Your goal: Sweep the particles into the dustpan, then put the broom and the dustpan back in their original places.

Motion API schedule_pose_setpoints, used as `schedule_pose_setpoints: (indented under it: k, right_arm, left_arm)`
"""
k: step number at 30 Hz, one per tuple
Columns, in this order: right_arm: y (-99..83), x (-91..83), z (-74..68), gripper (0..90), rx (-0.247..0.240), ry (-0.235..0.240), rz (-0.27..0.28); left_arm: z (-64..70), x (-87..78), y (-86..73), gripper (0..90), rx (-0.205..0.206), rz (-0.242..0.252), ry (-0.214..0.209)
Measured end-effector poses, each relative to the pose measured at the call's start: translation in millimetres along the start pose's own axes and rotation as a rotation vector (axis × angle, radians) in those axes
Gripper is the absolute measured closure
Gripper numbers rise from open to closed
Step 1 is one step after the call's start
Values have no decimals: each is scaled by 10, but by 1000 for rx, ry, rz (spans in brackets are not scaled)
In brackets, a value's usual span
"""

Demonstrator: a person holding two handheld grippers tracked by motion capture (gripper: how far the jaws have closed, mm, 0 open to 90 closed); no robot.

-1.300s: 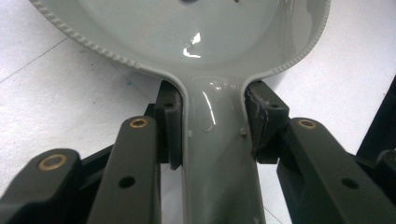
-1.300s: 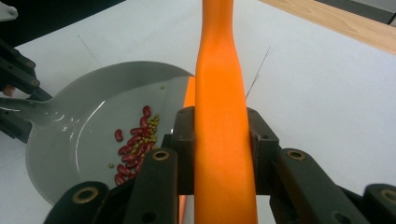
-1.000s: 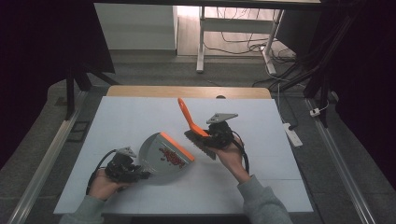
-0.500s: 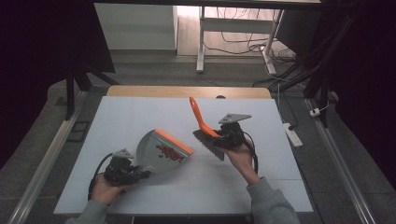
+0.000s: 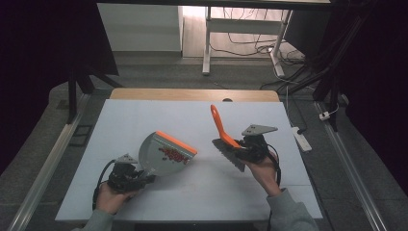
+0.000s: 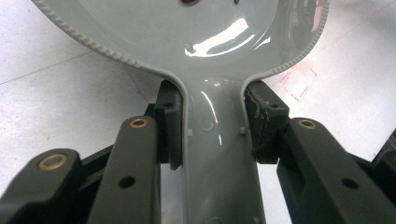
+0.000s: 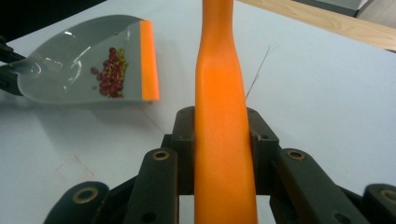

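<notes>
With the red bits (image 5: 172,154) already in the dustpan (image 5: 161,154), sweeping looks done; left gripper (image 5: 126,179) clamps its handle, right gripper (image 5: 242,150) clamps the brush (image 5: 222,130), raised off the table (image 5: 144,115).

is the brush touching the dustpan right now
Apart. The high view shows bare table between the brush in the right claw and the dustpan; the right gripper view shows that gap too.

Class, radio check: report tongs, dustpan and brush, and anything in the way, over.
Left tongs shut on dustpan handle. Right tongs shut on orange brush, bristles off the table. Red and yellow bits lie in the pan. Nothing between them.
</notes>
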State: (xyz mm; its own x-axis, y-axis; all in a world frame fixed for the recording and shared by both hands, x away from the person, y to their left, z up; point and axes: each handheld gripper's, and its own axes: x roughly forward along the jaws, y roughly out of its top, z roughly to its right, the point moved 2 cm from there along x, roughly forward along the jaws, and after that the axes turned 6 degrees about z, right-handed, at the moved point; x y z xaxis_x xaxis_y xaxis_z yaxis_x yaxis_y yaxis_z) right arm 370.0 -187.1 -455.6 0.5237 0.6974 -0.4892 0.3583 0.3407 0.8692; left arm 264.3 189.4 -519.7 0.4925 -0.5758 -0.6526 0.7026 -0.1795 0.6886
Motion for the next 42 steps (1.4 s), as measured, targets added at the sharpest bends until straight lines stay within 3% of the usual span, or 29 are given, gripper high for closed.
schedule_pose_setpoints:
  k: [6,15,21,30,42]
  right_arm:
    - [-83,-143,39,707,37,1,16]
    - [-138,-263,2,707,40,-6,25]
    - [-194,-323,13,707,41,-17,25]
    - [-287,-429,91,707,85,-31,34]
    - [-411,-481,118,707,120,-44,24]
  left_arm:
    - [39,-4,-28,616,-35,22,39]
    - [14,-25,-49,615,-83,52,90]
    - [-35,-47,-57,615,-108,64,94]
    - [-46,-89,-88,615,-138,94,115]
    - [-81,-95,-161,615,-196,114,160]
